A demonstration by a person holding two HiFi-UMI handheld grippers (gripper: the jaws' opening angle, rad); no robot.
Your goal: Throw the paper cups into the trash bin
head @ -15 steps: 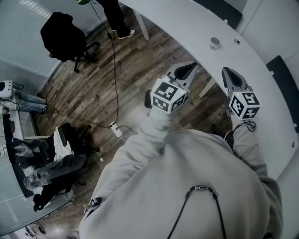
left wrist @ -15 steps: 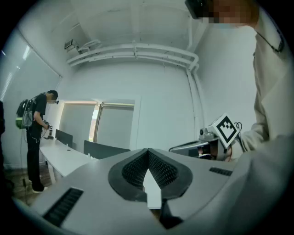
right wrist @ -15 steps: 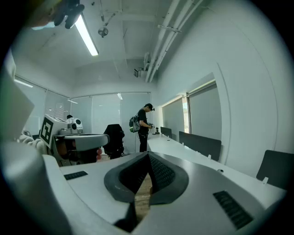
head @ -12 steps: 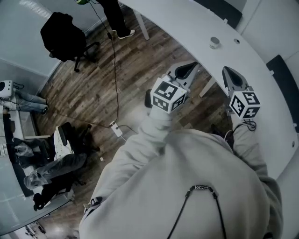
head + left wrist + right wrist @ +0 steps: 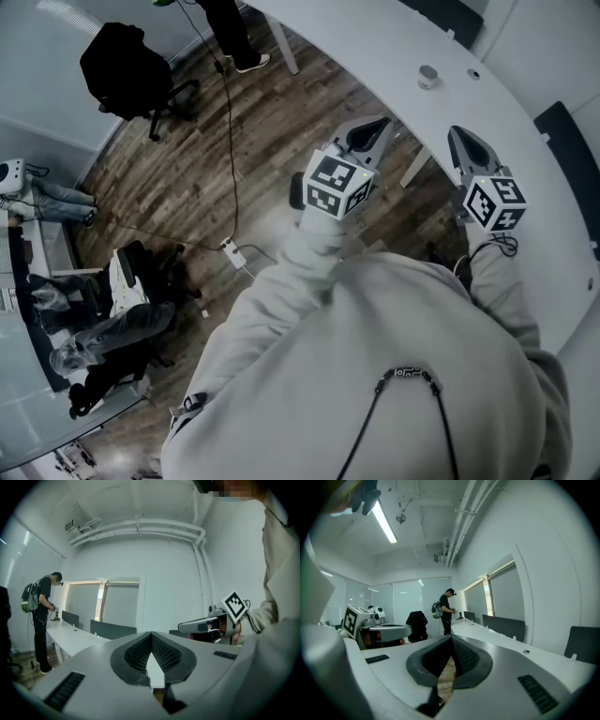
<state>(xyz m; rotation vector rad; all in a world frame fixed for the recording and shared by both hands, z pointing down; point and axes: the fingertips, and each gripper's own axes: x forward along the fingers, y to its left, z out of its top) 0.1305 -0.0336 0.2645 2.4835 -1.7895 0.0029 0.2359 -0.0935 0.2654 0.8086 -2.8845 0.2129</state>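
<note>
Both clenched empty — left gripper [image 5: 382, 125], right gripper [image 5: 457, 134], white desk [image 5: 511, 103], wood floor [image 5: 187, 192]

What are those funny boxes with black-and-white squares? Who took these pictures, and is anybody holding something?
A person in a pale grey hooded top holds two grey pinching tools called grippers; the checkered cubes are part of them. One picture comes from a camera on the person's head, looking down: left gripper, right gripper. The other two come from cameras riding on each gripper. Both grippers are shut, holding nothing. On the long white table sits a small round grey thing; I cannot tell what.
</note>
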